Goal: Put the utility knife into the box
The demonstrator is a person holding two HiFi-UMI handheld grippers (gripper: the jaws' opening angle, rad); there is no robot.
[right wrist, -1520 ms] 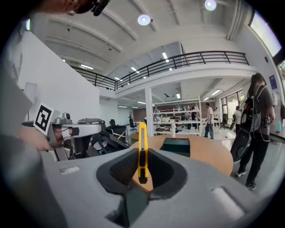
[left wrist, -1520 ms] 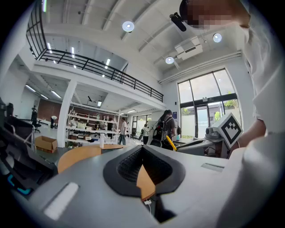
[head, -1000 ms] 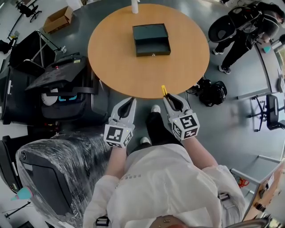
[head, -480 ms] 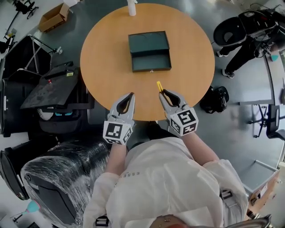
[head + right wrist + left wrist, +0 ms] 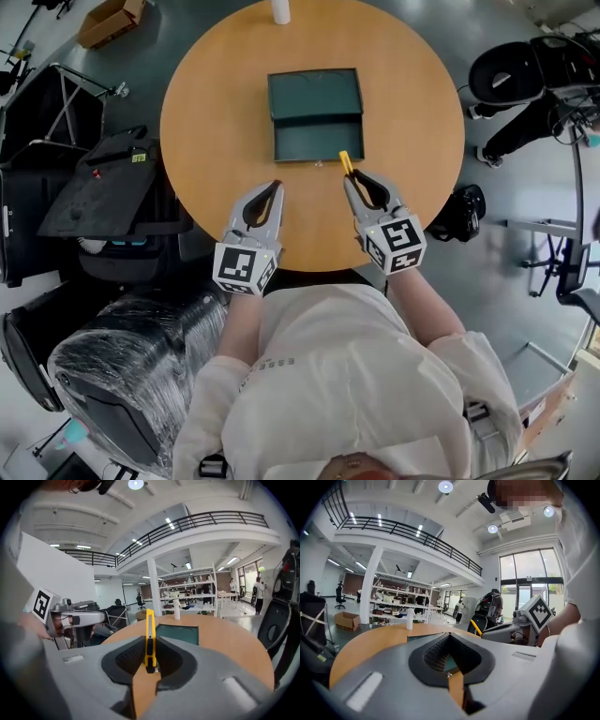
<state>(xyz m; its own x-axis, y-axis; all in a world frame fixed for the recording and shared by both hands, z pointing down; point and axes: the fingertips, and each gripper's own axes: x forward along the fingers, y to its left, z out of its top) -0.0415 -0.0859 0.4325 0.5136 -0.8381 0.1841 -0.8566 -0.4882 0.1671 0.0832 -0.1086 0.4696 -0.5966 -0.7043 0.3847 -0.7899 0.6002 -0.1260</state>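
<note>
A dark green open box [image 5: 315, 117] lies at the middle of the round wooden table [image 5: 216, 94]. My right gripper [image 5: 354, 176] is shut on a yellow utility knife [image 5: 345, 162], whose tip points at the box's front right corner. In the right gripper view the knife [image 5: 150, 634] stands upright between the pads, with the box [image 5: 180, 633] just beyond it. My left gripper [image 5: 276, 187] hovers over the table's near part, left of the right one, shut with nothing in it. The left gripper view shows its jaw tips [image 5: 449, 635] meeting.
A white bottle [image 5: 280, 11] stands at the table's far edge. Black cases [image 5: 94, 187] and a plastic-wrapped chair [image 5: 122, 375] crowd the floor at left. A black backpack [image 5: 464, 208] sits by the table's right side, and a cardboard box [image 5: 111, 21] lies far left.
Both grippers have come forward from the table's near edge to over the tabletop. The right one has carried the knife up close to the box's front.
</note>
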